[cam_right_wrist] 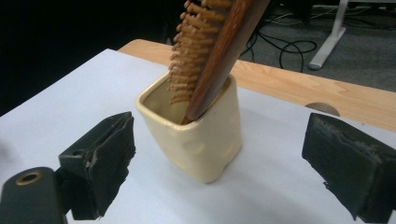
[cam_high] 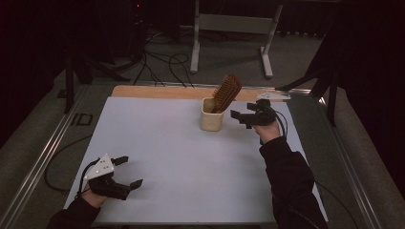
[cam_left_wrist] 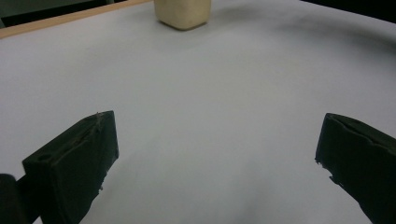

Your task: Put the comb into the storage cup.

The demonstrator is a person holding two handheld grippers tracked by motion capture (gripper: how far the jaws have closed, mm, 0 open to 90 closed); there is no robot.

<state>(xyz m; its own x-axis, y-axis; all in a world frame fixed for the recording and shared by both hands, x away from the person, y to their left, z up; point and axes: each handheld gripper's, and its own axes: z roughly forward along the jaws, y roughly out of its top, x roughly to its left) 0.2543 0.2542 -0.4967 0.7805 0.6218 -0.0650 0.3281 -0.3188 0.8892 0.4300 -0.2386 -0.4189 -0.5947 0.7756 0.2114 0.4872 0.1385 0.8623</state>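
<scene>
— At the far edge, the brush [cam_high: 227, 92] leans in the cup [cam_high: 211, 115]; right gripper [cam_high: 242, 117] spread beside it.
— Reaching or done?
— I'd guess approaching; it must close on something next. Left gripper [cam_high: 129, 171] idles, spread.

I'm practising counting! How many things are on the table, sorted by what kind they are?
Cups: 1, the cream cup
Brushes: 1, the wooden brush leaning in the cup
Tools: 2, the left tool and the right tool, both open
Total: 4
</scene>
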